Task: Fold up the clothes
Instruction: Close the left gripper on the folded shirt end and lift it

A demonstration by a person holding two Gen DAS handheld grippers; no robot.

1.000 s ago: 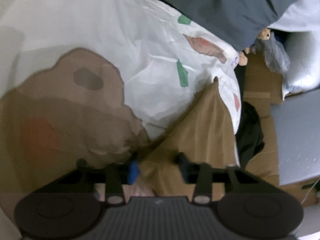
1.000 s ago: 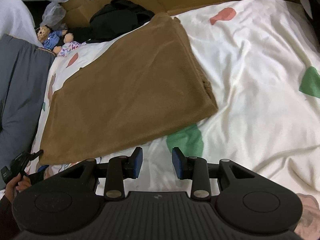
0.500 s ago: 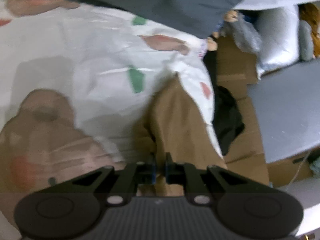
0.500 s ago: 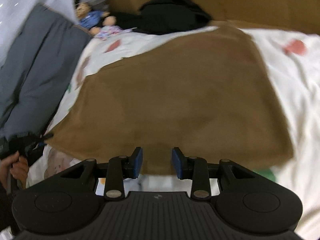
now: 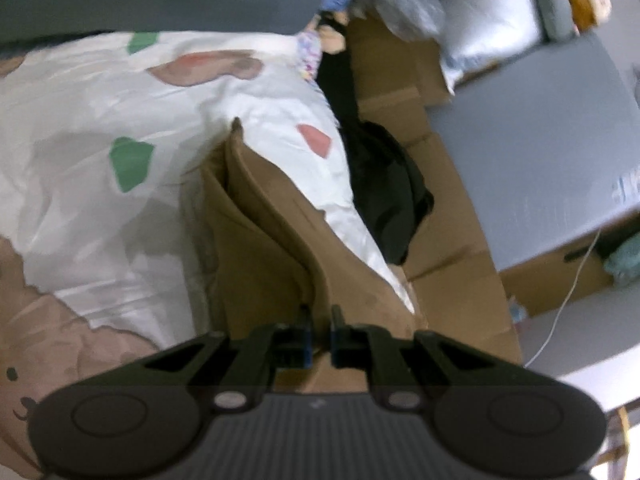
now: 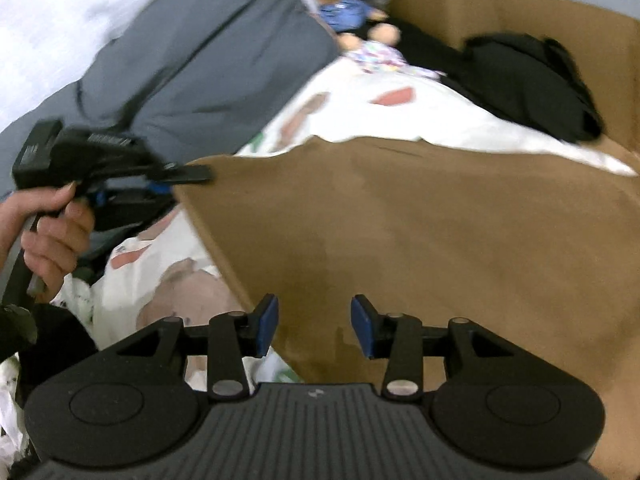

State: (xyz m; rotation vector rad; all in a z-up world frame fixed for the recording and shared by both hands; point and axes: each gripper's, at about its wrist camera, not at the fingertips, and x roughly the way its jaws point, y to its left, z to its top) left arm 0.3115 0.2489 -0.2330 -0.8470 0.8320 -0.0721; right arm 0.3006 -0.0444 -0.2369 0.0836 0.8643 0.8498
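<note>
Brown cloth (image 6: pixel 420 232), soft and matte, lies across my printed white bedsheet (image 5: pixel 100 128), one corner lifted.

My left gripper (image 5: pixel 319 330) is clamped on its folded edge. My right gripper (image 6: pixel 314 326) hovers over it; its jaws, just widening, grip nothing. Blur hides the weave.

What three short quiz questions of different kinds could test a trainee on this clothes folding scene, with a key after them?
1. True or false: the left tongs are shut on the brown cloth.
2. Multiple choice: what is gripped between the right tongs? A) the brown cloth B) nothing C) the doll
3. Fill in: the brown cloth lies on a white ____ printed with coloured shapes.

Key: 1 true. 2 B; those tongs stand open above the cloth, having just opened wider. 3 bedsheet.
</note>
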